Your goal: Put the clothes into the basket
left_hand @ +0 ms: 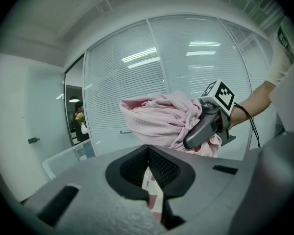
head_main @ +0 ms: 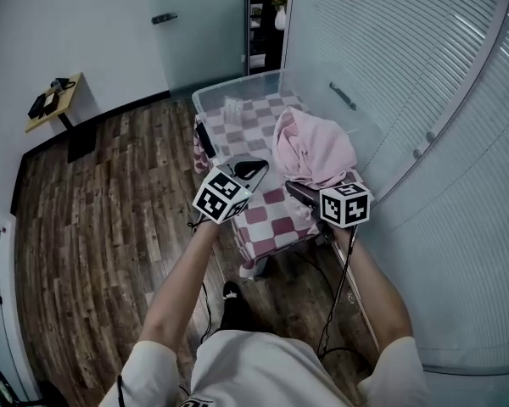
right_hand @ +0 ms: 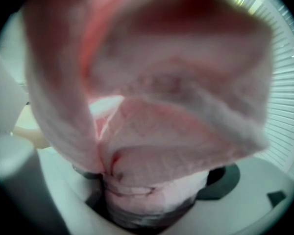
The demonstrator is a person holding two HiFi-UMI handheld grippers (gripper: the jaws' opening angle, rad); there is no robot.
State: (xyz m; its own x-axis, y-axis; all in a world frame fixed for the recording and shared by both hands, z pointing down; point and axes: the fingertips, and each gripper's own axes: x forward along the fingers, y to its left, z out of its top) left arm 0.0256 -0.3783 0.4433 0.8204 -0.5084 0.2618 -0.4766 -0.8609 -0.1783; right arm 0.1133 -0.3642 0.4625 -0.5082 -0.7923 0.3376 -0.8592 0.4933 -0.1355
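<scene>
A pink garment (head_main: 310,151) hangs bunched above the right side of the table (head_main: 271,227), which wears a pink-and-white checked cloth. My right gripper (head_main: 290,186) is shut on the garment's lower edge; in the right gripper view the fabric (right_hand: 176,131) fills the frame and hides the jaws. The clear plastic basket (head_main: 237,87) stands at the table's far end, beyond the garment. My left gripper (head_main: 256,170) hovers over the table's middle, left of the garment, its pads (left_hand: 159,168) together with nothing held. From the left gripper view I see the garment (left_hand: 157,119) and the right gripper (left_hand: 188,143).
A glass wall with blinds (head_main: 424,75) runs close along the table's right side. A dark flat object (head_main: 205,140) lies at the table's left edge, and something white (head_main: 233,108) sits in the basket. Wooden floor (head_main: 102,210) spreads left, with a small side table (head_main: 55,100) beyond.
</scene>
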